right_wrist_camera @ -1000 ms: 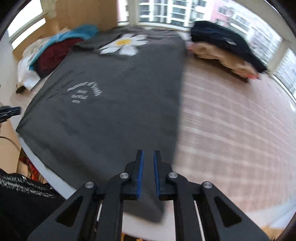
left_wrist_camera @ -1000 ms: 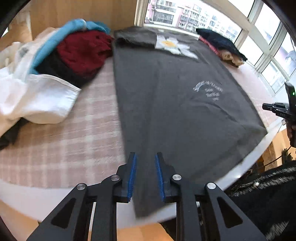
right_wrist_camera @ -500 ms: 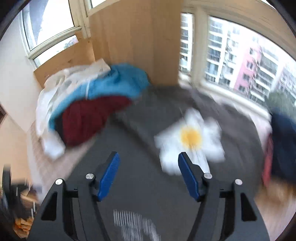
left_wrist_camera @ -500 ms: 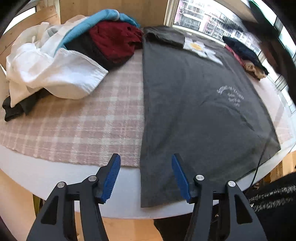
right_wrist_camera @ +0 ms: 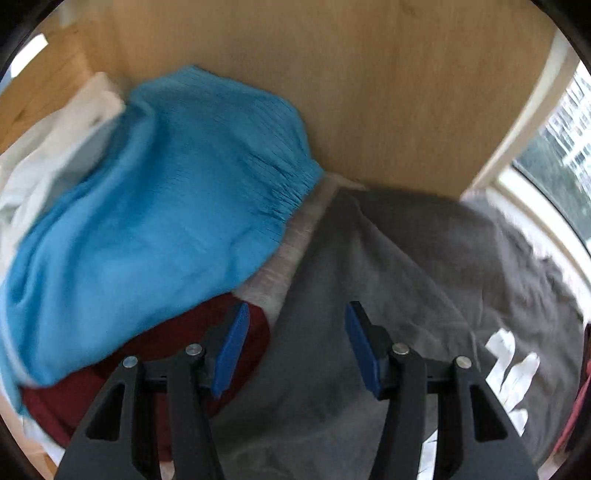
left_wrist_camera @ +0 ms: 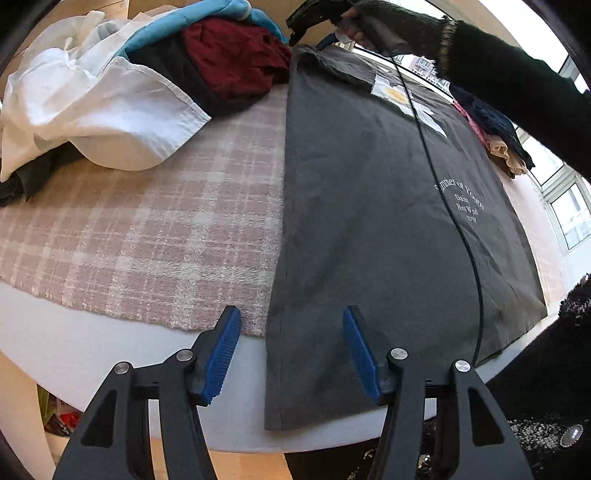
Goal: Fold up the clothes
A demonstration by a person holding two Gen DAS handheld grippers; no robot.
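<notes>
Two claws showed in these views, both with their blue pads apart and nothing between them. In the left wrist view the left claw (left_wrist_camera: 291, 350) hung at the bottom centre of the frame, over the near left corner of the dark grey T-shirt (left_wrist_camera: 369, 229); its jaws had just been opening, and the pads flanked the shirt's left edge without pressing it. That T-shirt lay flat on the pink plaid cloth (left_wrist_camera: 147, 236) covering the white table (left_wrist_camera: 74, 325), running from the lower centre to the upper centre of the frame, with a white daisy print (left_wrist_camera: 402, 98) near its far end and white lettering on the right half. A black cable (left_wrist_camera: 461, 236) crossed over it. At the top of that frame the right claw (left_wrist_camera: 310, 18) hung above the shirt's far left corner, carried by a dark knitted sleeve (left_wrist_camera: 498, 74). In the right wrist view the right claw (right_wrist_camera: 295, 343) stood over the bunched grey fabric, its jaws having just been closing somewhat, gripping nothing. A blue garment (right_wrist_camera: 159, 206) filled the left of that frame, over a dark red garment (right_wrist_camera: 155, 354). A white shirt (left_wrist_camera: 96, 110) lay at the upper left of the left view.
</notes>
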